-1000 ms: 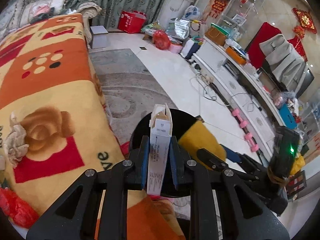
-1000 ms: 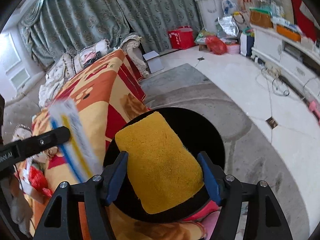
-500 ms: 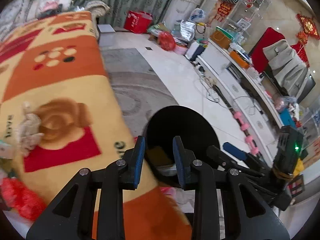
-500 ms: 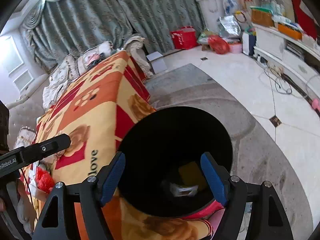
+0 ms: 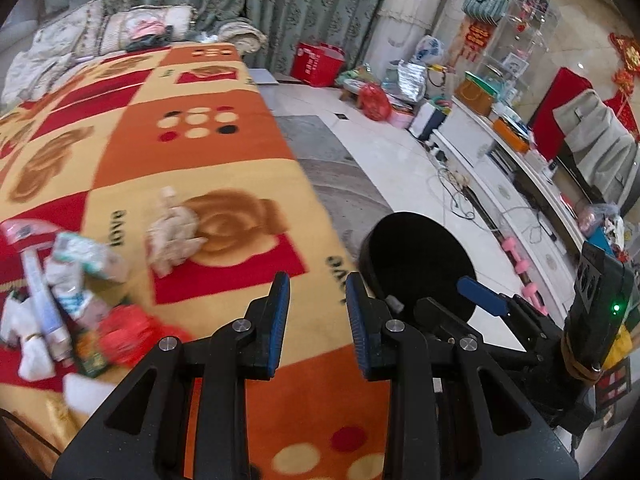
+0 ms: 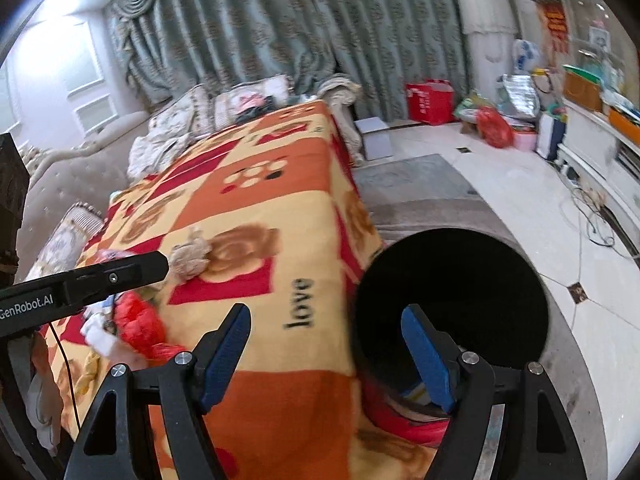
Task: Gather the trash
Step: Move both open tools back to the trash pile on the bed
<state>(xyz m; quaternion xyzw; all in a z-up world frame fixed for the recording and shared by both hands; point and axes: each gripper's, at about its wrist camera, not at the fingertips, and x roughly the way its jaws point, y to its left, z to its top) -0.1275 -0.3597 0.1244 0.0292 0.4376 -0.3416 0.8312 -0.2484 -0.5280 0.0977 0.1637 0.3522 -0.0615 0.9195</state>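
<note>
A black round bin (image 5: 416,264) stands on the floor against the edge of the orange and red blanket (image 5: 208,184). My left gripper (image 5: 316,284) hovers over the blanket edge, its jaws a little apart with nothing between them. Left of it lie a crumpled beige tissue (image 5: 172,236), a red wrapper (image 5: 124,332), a white tube (image 5: 40,300) and a green-and-white pack (image 5: 88,256). My right gripper (image 6: 326,316) is open wide and empty, straddling the blanket edge and the bin (image 6: 452,300). The tissue (image 6: 190,256) and red wrapper (image 6: 140,320) lie beyond it to the left.
A grey rug (image 6: 420,188) and pale tiled floor (image 6: 540,200) lie beyond the bin. A white low cabinet (image 5: 520,184) with cables runs along the right wall. Red bags and boxes (image 5: 316,64) sit by the green curtains. Cushions (image 6: 240,108) are piled at the blanket's far end.
The left gripper let go of the long white box and the right let go of the yellow sponge, both into the bin. Both grippers then swung left toward the blanket.
</note>
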